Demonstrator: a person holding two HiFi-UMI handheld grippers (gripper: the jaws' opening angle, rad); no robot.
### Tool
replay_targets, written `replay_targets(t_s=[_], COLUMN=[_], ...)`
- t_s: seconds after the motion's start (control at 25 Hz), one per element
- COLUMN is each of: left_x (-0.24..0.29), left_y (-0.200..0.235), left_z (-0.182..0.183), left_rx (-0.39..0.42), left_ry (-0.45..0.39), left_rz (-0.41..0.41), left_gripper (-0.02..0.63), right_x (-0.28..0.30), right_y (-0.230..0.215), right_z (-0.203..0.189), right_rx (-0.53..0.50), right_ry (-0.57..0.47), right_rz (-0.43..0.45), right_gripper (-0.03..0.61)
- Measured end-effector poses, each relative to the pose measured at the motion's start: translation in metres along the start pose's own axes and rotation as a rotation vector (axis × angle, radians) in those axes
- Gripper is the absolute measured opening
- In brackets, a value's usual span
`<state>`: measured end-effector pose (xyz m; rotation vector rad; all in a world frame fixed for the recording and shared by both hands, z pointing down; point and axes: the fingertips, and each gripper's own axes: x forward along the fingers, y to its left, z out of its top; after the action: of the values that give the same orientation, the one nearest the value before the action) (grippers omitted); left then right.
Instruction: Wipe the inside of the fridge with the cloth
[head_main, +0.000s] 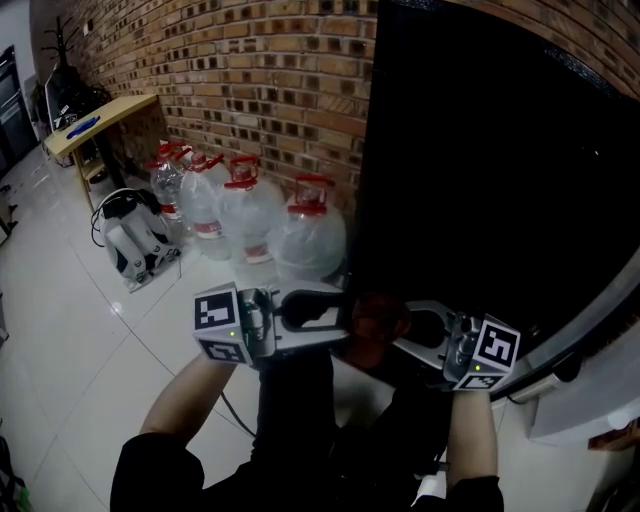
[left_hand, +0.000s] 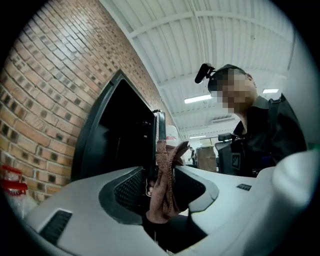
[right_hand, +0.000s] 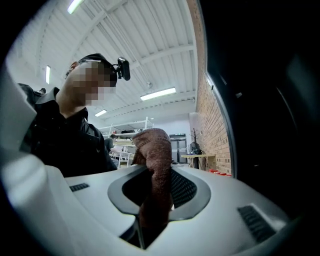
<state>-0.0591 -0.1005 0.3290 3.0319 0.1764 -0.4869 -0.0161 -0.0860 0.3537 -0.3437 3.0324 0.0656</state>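
Where the floor (head_main: 70, 300) shows, we record glossy white tiles with thin grey joints, meeting a brick wall (head_main: 260, 70) of red-brown and dark courses.

Along that edge of the floor: a row of clear plastic jugs (head_main: 250, 215), rounded, with red caps and handles.

Just beside them, further from the wall: a white and black pack (head_main: 135, 245), soft-sided, its kind unclear to us.

Toward the far left corner of the floor: a pale wooden table (head_main: 100, 118), a blue thing (head_main: 82, 126) lying on its top.

Overhead: a white ribbed ceiling (left_hand: 200, 35) with strip lamps (left_hand: 197, 99).

Right of the jugs, by the same wall: the fridge (head_main: 480, 150), tall, black, matt.

Cloth (right_hand: 155, 165): reddish-brown, nubbly, bunched into folds, up in the air in front of the fridge, between the two tools.

Left tongs (head_main: 340, 312): grey moulded shells with dark meshed pads, standing apart, the cloth hanging between them with a gap on one side.

Right tongs (head_main: 408, 325): same make, clamped on the cloth.
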Motion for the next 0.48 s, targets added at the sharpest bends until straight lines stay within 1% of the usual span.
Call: replay_targets(t_s=[0.08,0.12,0.16,0.24,0.32,0.4,0.44,0.48], left_x=[-0.004,-0.005,-0.005,-0.003,0.001,0.006,0.01,0.016], left_y=[0.016,0.027,0.041,0.073,0.104,0.128,0.139,0.149], left_z=[0.007,0.007,0.005,0.0,0.002,0.008,0.009,0.008], left_rx=[0.022,0.041,0.071,0.151,0.21,0.234,0.242,0.247], left_ry=[-0.03,-0.022,0.003,0.069,0.101,0.097,0.097,0.104], left_rz=[0.079,0.134,0.203,0.367,0.52,0.631,0.667,0.693], left_gripper=[0.219,0.238,0.239,0.247,0.249,0.319,0.324,0.359], right_x=[-0.003,-0.004,-0.005,-0.009,-0.014,-0.02,-0.022,-0.023], right_y=[-0.007,-0.011,-0.016,-0.028,-0.042,-0.056,-0.062,-0.068], right_z=[0.006,0.01,0.014,0.025,0.038,0.053,0.06,0.066], right_rx=[-0.01,-0.02,-0.034,-0.063,-0.08,-0.085,-0.089,-0.095], right_ry=[-0.012,-0.015,-0.016,-0.02,-0.043,-0.084,-0.105,-0.124], right_rz=[-0.022,-0.037,-0.053,-0.093,-0.134,-0.177,-0.2,-0.225], right_gripper=[0.095,0.095,0.095,0.095,0.095,0.094,0.093,0.091])
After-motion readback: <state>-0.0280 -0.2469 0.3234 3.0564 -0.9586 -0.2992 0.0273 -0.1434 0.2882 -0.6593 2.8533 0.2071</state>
